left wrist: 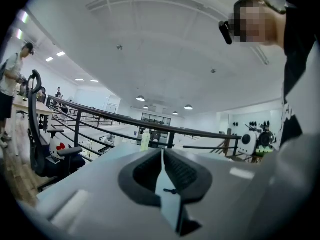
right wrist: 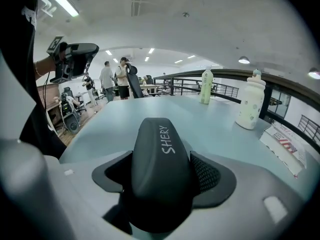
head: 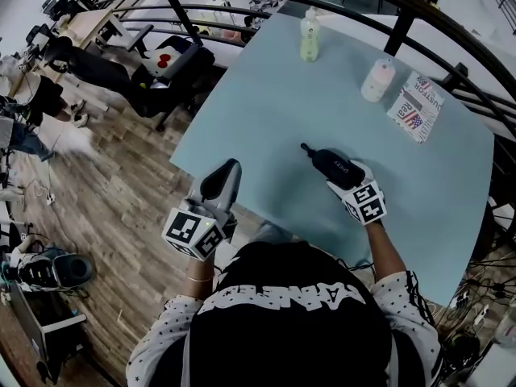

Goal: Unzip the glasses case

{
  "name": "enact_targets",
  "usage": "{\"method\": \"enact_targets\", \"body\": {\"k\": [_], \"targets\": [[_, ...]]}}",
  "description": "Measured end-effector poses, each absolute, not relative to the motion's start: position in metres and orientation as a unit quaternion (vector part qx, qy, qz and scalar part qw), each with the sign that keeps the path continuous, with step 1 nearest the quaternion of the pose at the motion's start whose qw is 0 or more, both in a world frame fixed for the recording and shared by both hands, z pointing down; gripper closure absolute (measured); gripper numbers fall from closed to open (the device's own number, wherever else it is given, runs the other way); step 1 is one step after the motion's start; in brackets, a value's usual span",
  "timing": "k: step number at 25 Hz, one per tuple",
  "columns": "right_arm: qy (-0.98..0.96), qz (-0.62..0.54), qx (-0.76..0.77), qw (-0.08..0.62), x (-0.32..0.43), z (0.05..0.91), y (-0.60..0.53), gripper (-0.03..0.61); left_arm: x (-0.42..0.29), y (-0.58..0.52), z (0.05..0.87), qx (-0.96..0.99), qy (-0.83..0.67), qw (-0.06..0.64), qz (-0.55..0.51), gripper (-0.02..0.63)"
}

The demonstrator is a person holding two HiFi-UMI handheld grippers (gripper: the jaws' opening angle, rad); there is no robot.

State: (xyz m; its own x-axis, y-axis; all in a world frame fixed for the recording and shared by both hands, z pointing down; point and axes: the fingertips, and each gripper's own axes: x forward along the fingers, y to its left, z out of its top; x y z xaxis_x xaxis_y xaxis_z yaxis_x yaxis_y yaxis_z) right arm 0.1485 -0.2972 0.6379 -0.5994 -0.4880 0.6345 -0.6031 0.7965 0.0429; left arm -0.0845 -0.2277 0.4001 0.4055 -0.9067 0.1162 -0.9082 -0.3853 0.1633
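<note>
The black glasses case lies on the light blue table near its front edge, with a small zip pull sticking out at its far end. My right gripper reaches over its near end. In the right gripper view the case fills the space between the spread jaws, and the dark pads stand beside it without pressing. My left gripper hovers off the table's left front edge, above the wooden floor. Its pads meet at the tips with nothing between them.
At the table's far side stand a pale green bottle, a white bottle and a printed packet. A black railing curves behind the table. Office chairs and people are on the floor to the left.
</note>
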Motion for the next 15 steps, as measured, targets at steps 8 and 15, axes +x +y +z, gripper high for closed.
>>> {"method": "enact_targets", "body": {"k": [8,15], "targets": [[-0.885,0.122,0.339,0.294,0.150,0.631,-0.299,0.232,-0.084,-0.226,0.406,0.832,-0.543,0.114,0.001,0.614],[-0.890,0.145,0.361,0.237,0.146,0.604,-0.294,0.235,-0.081,-0.223,0.406,0.836,-0.532,0.131,-0.009,0.614]]}}
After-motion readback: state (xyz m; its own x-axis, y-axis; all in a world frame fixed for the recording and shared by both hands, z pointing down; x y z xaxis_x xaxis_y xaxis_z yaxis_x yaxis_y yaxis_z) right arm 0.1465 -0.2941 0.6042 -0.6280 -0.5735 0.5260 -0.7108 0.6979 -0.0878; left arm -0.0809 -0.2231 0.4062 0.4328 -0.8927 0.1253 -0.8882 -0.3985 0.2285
